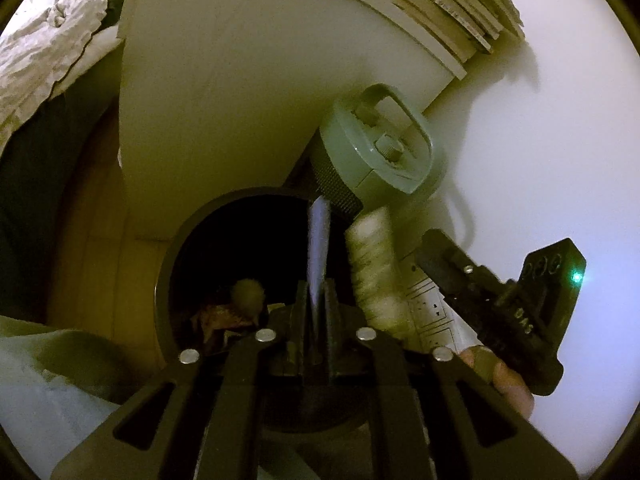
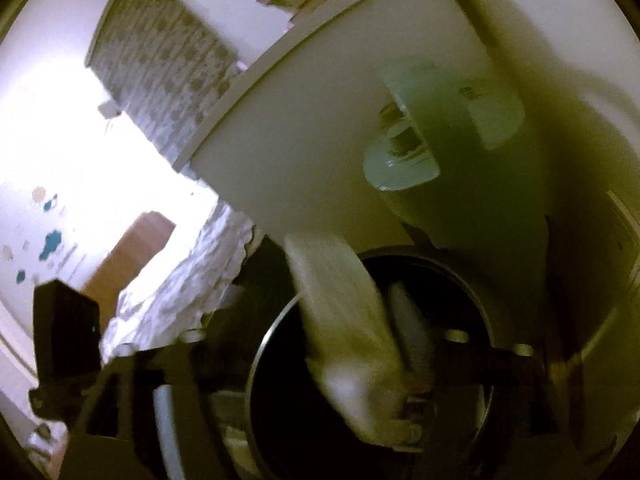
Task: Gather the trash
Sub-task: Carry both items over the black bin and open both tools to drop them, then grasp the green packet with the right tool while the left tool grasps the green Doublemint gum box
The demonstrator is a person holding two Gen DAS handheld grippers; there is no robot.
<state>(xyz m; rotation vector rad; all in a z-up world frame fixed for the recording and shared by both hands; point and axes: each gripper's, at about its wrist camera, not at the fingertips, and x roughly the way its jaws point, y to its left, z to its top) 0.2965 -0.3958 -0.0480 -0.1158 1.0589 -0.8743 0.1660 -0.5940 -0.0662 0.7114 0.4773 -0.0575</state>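
A dark round trash bin (image 1: 176, 264) stands on the floor below a white shelf side; crumpled trash (image 1: 236, 312) lies inside it. My left gripper (image 1: 316, 300) is shut on a thin silver-blue wrapper (image 1: 318, 240) held over the bin mouth. In the left wrist view my right gripper (image 1: 404, 280) comes in from the right, holding a pale crumpled paper roll (image 1: 374, 264) at the bin's edge. In the right wrist view the right gripper (image 2: 396, 392) is shut on that white paper (image 2: 340, 300) above the bin (image 2: 256, 360); the view is blurred.
A green flask with a loop-handled lid (image 1: 376, 148) leans beside the bin, also in the right wrist view (image 2: 436, 148). The white shelf panel (image 1: 224, 100) carries stacked books (image 1: 452, 12). A crumpled white sheet (image 1: 44, 52) lies at left. Wooden floor (image 1: 96, 240) surrounds the bin.
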